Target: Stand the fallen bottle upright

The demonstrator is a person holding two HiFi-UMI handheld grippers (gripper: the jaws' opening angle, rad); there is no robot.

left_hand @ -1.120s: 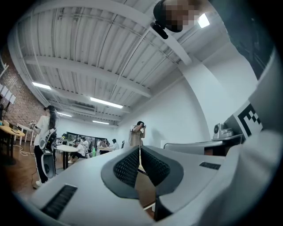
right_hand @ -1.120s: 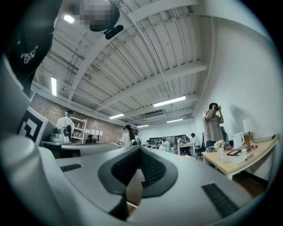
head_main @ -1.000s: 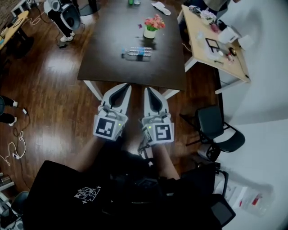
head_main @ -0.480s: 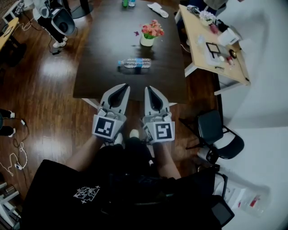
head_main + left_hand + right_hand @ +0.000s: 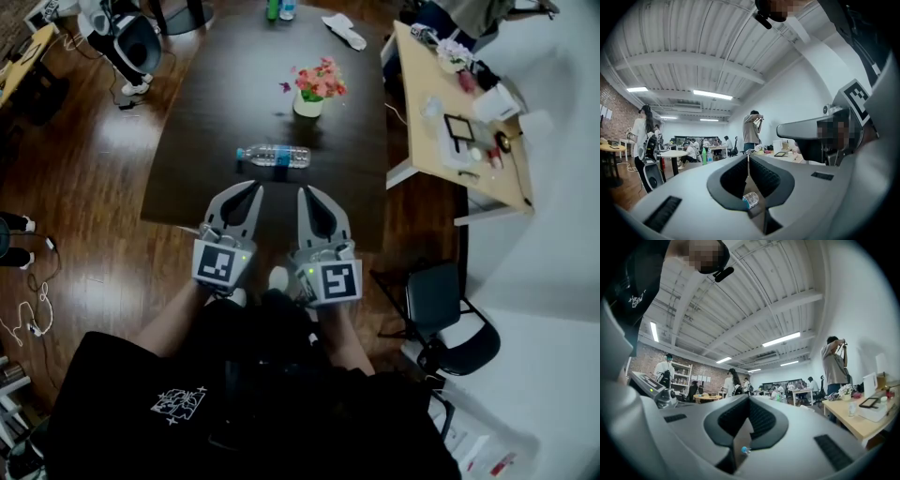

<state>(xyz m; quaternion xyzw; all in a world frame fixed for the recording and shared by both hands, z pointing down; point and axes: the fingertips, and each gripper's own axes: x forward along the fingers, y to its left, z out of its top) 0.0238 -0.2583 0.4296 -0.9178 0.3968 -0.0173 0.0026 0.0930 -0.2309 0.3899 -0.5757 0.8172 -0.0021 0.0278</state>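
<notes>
Bottle of clear plastic with a blue cap and blue label (image 5: 274,156) lies on its side on the dark brown counter (image 5: 216,103), a little ahead of both claws and touching neither. Left claw (image 5: 256,187) and right claw (image 5: 303,192) each have their jaws pressed together on nothing. The risk I see: if they arrive this narrow, the tips would bump the round body and roll it away, towards the white pot of pink flowers (image 5: 313,89) behind it.
</notes>
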